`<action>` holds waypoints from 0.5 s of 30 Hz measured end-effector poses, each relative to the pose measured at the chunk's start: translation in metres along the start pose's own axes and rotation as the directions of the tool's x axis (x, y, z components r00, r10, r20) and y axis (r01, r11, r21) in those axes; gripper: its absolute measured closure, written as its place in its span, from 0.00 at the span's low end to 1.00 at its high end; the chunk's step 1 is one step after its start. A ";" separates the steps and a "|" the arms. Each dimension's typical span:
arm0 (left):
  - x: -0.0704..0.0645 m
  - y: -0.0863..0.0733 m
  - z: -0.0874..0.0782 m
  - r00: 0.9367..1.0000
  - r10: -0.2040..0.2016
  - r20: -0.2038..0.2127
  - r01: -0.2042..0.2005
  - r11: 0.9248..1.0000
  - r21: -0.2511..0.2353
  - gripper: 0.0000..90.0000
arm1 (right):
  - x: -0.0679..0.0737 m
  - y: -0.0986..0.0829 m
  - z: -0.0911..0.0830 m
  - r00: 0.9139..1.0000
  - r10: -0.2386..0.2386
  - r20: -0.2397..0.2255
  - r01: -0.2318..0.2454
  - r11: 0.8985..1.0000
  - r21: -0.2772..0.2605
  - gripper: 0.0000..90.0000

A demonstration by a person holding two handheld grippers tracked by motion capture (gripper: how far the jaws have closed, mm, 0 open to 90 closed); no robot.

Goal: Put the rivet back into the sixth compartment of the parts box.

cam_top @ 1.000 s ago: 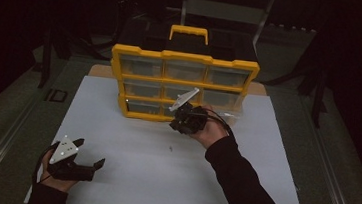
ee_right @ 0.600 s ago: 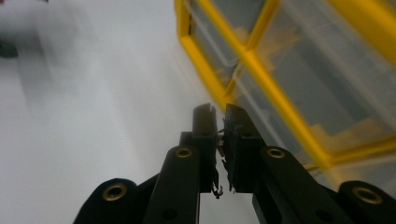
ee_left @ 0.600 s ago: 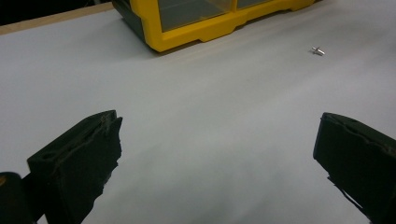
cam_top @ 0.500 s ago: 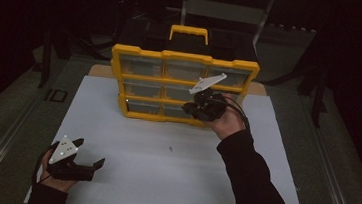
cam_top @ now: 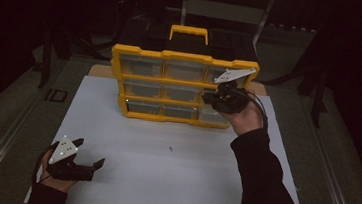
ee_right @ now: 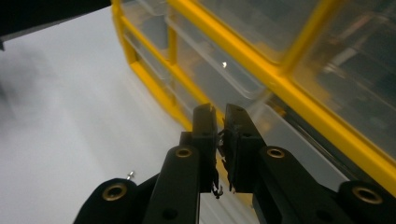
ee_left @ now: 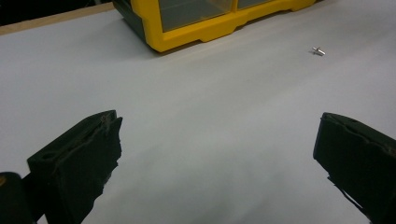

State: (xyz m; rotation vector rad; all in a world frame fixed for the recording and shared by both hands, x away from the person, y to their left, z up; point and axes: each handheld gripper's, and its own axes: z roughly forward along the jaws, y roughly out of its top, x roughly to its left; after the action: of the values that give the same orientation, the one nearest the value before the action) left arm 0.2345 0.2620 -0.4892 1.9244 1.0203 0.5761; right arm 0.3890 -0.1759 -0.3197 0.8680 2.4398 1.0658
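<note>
High view: organiser [cam_top: 166, 56] beside right gripper [cam_top: 208, 98]; screw [cam_top: 170, 148] apart.

Right gripper [cam_top: 208, 98] up against the yellow organizer [cam_top: 182, 89] near the tabletop's [cam_top: 162, 175] far edge; left gripper [cam_top: 88, 164] sits open by the near-left corner; a small screw [cam_top: 170, 148] lies mid-table.

The left gripper [cam_top: 87, 166] rests low at the table's near left corner, jaws spread wide, held in the left hand [cam_top: 53, 177]. The right gripper [cam_top: 209, 98] is raised toward the far right, arm extended, jaws pressed nearly together.
</note>
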 end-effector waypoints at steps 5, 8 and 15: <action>0.000 0.000 0.000 1.000 0.002 0.001 -0.002 1.000 0.002 0.02 | -0.007 -0.007 -0.003 0.999 0.024 0.029 -0.025 1.000 0.008 0.92; 0.000 0.000 0.000 1.000 0.001 0.001 -0.001 1.000 0.002 0.02 | -0.010 -0.011 -0.003 0.999 0.033 0.036 -0.033 0.999 0.016 0.92; 0.000 0.000 0.000 1.000 0.001 0.001 -0.001 1.000 0.002 0.02 | -0.010 -0.014 -0.002 0.998 0.045 0.035 -0.045 0.999 -0.007 0.54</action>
State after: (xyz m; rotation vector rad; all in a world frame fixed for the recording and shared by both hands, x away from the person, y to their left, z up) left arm 0.2346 0.2618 -0.4893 1.9272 1.0196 0.5750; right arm 0.3897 -0.1912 -0.3285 0.9361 2.3981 1.0642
